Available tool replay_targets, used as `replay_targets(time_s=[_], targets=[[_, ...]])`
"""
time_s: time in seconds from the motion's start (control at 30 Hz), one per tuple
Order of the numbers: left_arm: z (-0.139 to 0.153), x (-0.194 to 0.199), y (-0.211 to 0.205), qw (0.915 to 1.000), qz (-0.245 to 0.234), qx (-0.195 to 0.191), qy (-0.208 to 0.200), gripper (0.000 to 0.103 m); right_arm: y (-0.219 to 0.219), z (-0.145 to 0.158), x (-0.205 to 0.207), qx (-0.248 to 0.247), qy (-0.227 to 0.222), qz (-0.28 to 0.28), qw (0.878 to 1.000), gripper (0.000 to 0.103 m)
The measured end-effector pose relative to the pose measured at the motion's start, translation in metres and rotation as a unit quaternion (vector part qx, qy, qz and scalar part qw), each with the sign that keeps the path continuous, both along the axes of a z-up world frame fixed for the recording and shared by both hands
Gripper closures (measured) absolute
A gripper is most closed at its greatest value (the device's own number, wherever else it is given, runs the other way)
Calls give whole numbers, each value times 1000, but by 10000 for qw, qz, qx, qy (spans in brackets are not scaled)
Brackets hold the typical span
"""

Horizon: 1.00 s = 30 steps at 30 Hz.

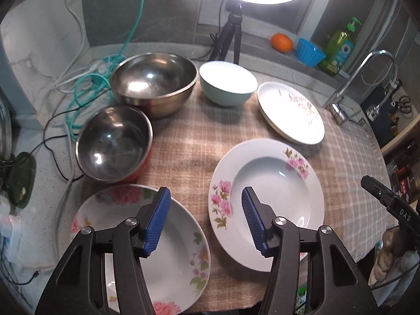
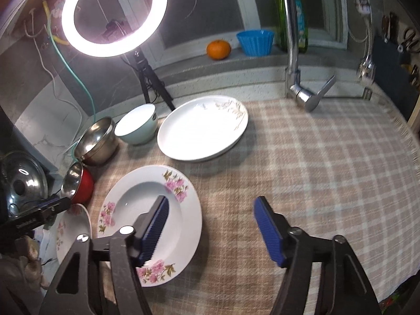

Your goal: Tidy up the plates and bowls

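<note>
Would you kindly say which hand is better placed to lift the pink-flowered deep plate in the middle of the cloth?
Probably the right. The right tool has one finger over the deep plate and one beyond its edge, straddling the rim. The left tool hangs over the gap between that plate and the flowered plate.

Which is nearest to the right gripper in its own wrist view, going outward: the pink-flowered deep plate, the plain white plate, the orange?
From the right gripper:
1. Pink-flowered deep plate, under its left finger.
2. Plain white plate, mid-cloth, beyond it.
3. Orange, on the back ledge.
</note>
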State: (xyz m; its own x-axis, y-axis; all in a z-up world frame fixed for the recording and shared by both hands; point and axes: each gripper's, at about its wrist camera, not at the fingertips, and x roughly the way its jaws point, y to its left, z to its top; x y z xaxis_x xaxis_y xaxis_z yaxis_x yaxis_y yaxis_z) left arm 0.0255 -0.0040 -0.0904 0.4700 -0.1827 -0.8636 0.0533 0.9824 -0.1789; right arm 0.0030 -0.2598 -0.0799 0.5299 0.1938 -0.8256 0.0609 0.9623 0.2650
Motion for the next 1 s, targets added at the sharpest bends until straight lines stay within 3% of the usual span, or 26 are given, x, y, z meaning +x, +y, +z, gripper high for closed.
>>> replay_targets(time_s=[0.1, 0.37, 0.47, 0.57, 1.0], targets=[[-9, 3, -3, 9997, -124, -65, 211, 67, 0, -15, 3, 285, 310, 108, 9991, 60], [-30, 14, -5, 9975, -262, -198, 631, 68, 3, -44, 12, 511, 800, 247, 9952, 84], [-36, 19, -5, 9963, -288, -275, 758, 68, 0, -50, 15, 602, 925, 255, 9936, 84], [-42, 24, -9, 9954, -324, -270, 859, 75, 0, -55, 19, 672, 1041, 277, 9919, 85], [-54, 34, -14, 9926, -379, -329, 1108, 75, -1, -71, 28, 1027, 1325, 297, 9854, 87]])
